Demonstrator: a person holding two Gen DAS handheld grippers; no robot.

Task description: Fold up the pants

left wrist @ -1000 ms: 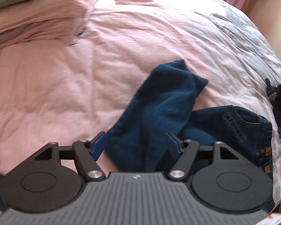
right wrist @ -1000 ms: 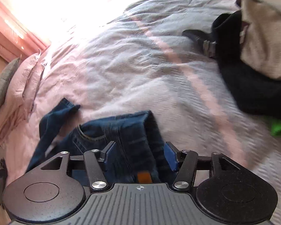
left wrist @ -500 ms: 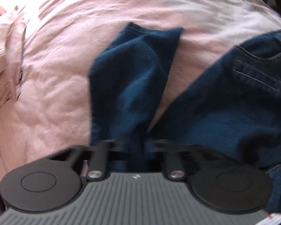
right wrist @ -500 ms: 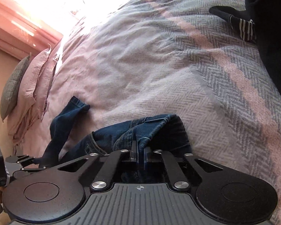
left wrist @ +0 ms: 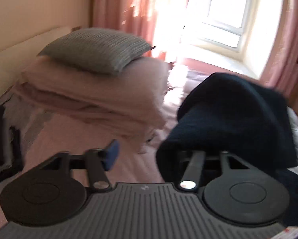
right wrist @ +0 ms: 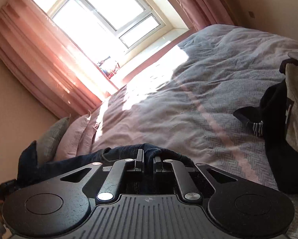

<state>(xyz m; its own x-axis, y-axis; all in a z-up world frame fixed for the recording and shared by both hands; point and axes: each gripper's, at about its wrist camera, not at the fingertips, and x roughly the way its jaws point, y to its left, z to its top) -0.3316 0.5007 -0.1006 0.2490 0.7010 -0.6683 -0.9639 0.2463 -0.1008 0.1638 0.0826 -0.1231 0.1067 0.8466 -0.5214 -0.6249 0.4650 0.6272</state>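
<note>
Best bet here is lifting both ends level so the jeans hang straight over the bed before laying them flat, no twisting. Right gripper is pinched narrow on a bunched fold of denim at the waist end, though its jaws have just eased apart a bit. Left gripper has just been opening and stands wide, nothing between the jaws, but the jeans leg is draped over its right finger.
</note>
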